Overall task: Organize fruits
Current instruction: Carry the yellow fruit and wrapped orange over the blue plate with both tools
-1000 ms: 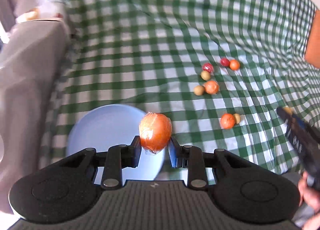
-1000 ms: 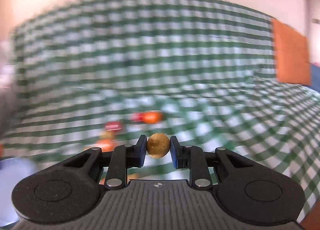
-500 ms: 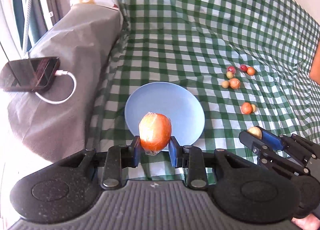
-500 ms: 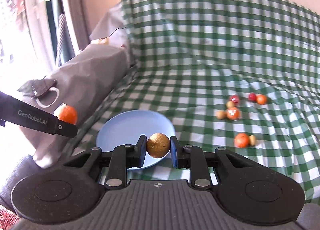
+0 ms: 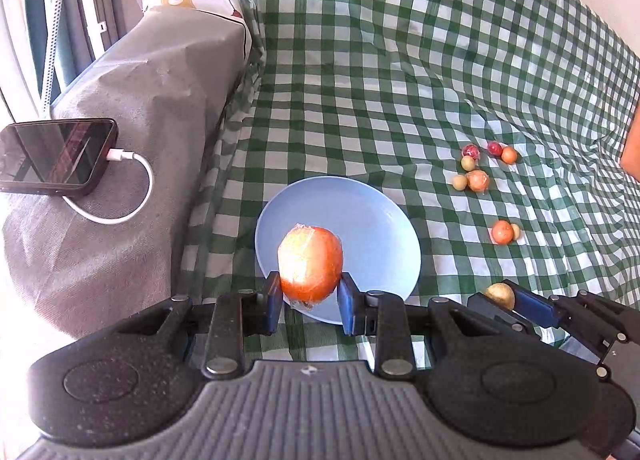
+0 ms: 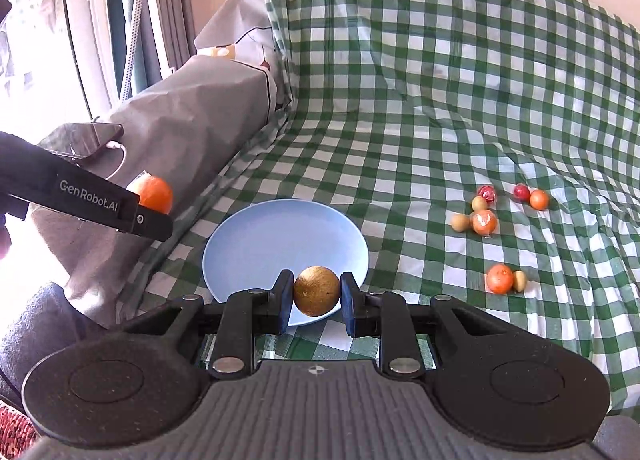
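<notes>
The left gripper [image 5: 310, 296] is clamping an orange [image 5: 311, 265], its blue pads pressing both sides, and the fruit is hanging over the near edge of the blue plate [image 5: 360, 212]. That orange is looking glossy, wrapped in clear film that is crinkling at the top and bottom, bright where the light is hitting it. The right gripper [image 6: 316, 302] is squeezing a small brown ball [image 6: 316, 291], dull and speckled, also hanging just above the plate's near rim. The plate is sitting bare on the checked cloth [image 5: 400, 60]. Right of the plate, well apart from it, seven little fruits are lying loose: a cluster [image 5: 476, 168] of red, orange and tan ones farther back, and an orange-and-tan pair [image 5: 505, 231] nearer. Left of the plate, a phone [image 5: 56, 156] is charging on the grey cover [image 5: 160, 120].
</notes>
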`<state>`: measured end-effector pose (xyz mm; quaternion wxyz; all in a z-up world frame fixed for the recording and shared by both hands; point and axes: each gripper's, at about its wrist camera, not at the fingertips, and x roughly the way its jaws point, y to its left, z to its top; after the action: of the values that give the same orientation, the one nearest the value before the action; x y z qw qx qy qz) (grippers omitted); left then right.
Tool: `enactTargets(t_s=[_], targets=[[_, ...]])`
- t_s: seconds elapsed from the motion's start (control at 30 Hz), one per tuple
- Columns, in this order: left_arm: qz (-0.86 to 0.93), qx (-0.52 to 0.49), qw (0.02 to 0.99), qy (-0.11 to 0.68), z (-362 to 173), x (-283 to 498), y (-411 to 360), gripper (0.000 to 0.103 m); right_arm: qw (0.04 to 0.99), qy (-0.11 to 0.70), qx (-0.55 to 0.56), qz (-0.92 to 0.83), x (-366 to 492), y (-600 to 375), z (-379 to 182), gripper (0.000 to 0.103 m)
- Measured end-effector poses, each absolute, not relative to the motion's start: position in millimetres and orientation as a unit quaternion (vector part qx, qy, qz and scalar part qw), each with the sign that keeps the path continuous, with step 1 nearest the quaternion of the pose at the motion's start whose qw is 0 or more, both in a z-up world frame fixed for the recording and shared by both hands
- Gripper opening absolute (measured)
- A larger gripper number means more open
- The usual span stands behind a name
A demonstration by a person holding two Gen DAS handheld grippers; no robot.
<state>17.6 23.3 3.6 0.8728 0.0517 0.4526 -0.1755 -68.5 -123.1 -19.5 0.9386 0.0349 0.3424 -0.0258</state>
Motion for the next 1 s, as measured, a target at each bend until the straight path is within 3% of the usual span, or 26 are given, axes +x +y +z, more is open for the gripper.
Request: enactTargets(t_s=[0.93,1.0], targets=[[-0.164,0.129,0.83,0.518,-95.1,114.8,-27.7,0.033,0.91,0.413,0.013,-0.023,32.3,-135.8,-93.1,0.026],[-0.164,0.126,0.835,0.51,-94.4,119.4,-27.7,0.039,0.911,0.413,0.01,-0.018,39.8,-137.2,-96.5,0.026]])
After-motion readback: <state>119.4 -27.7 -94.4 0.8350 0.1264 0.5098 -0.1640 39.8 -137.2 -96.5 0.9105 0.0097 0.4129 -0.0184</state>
